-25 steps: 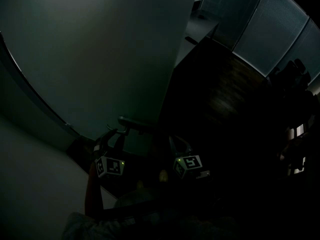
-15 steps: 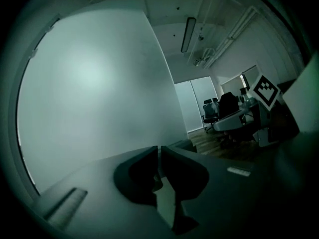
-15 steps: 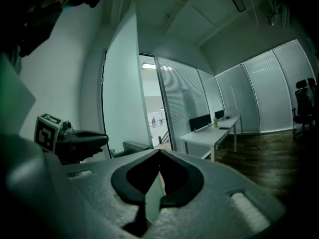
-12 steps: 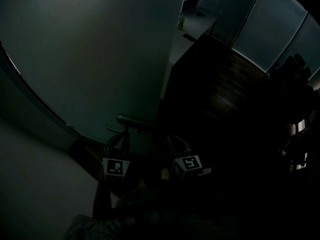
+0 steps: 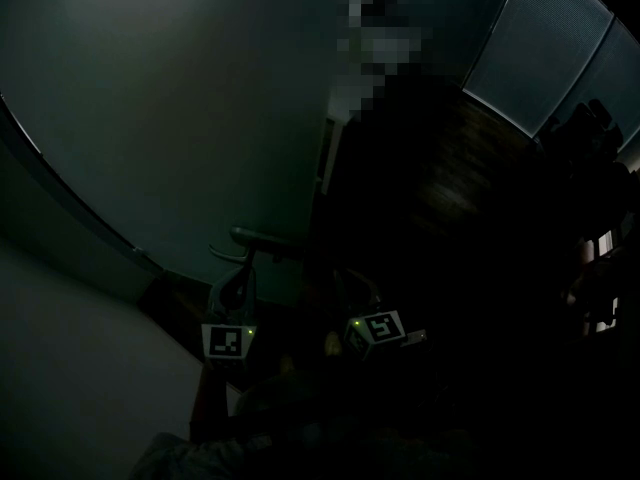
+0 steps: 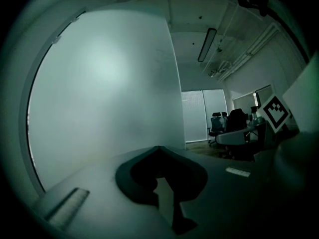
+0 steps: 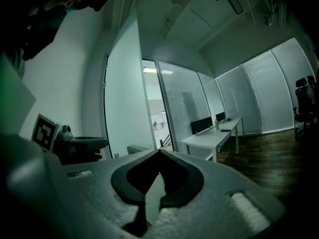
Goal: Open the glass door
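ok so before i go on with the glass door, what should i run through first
1. Left gripper gripping the door handle: not ok. Its jaws have just been closing and are now shut, with nothing between them.
2. Left gripper close to the handle: ok. In the head view it sits just beneath it.
3. Right gripper out of the way: ok. It is shut, empty and off the door.
4. Glass door unlatched: ok. It looks ajar, with the lit opening showing past its free edge.
5. Swing path free: cannot tell. The head view is too dark.
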Tool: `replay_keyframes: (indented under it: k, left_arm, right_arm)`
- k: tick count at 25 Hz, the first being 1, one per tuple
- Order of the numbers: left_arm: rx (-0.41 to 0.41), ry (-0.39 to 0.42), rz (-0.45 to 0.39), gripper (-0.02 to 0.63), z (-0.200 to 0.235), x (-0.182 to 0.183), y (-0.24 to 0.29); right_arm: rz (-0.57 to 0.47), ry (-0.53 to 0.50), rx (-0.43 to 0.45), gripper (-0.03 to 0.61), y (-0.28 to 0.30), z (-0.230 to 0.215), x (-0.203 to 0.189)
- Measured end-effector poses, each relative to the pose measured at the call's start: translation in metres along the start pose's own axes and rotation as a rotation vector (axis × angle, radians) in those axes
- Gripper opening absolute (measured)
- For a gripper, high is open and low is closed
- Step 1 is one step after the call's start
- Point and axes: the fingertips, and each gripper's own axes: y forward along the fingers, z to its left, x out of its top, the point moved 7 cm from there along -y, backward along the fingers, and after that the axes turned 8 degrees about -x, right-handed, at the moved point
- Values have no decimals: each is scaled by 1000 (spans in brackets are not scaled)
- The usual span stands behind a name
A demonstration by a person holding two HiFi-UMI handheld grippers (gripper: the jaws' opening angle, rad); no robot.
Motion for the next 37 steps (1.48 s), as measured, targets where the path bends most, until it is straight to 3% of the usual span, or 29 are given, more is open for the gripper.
replay_keyframes:
  k: [37]
  left_arm:
    - [-35, 67, 22, 3, -9, 2, 2]
  right_arm:
    - [8, -21, 17, -2, -3, 1, 0]
